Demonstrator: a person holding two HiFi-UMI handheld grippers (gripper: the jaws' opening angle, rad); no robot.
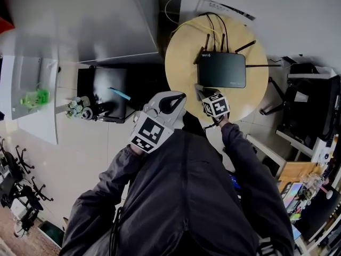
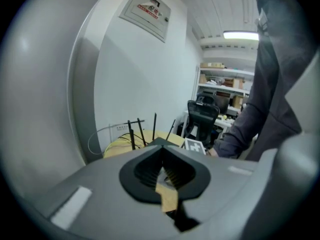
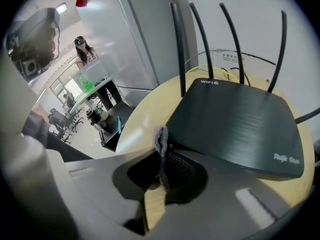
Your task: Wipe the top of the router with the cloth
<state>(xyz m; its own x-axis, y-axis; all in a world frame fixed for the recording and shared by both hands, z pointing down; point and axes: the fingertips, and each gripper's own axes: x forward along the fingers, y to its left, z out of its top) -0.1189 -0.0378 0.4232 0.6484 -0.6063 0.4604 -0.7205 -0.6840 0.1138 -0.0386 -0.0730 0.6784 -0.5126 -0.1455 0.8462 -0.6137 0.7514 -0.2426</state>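
A black router (image 1: 222, 70) with several antennas lies flat on a round wooden table (image 1: 181, 63). In the right gripper view the router (image 3: 240, 121) fills the right side, just beyond the jaws. My right gripper (image 3: 163, 154) is shut on a small grey cloth (image 3: 160, 140), whose edge sticks up between the jaws at the router's near corner. In the head view the right gripper (image 1: 204, 96) sits at the table's near edge, by the router's front left corner. My left gripper (image 1: 179, 97) is held off the table to the left; its jaws (image 2: 161, 148) are shut with nothing in them.
Yellow and black cables (image 1: 187, 24) run behind the router. A low black cabinet (image 1: 106, 92) with small items stands left of the table. An office chair (image 1: 311, 103) is on the right, and a white desk (image 1: 32, 97) on the far left. A person (image 3: 83, 51) stands in the distance.
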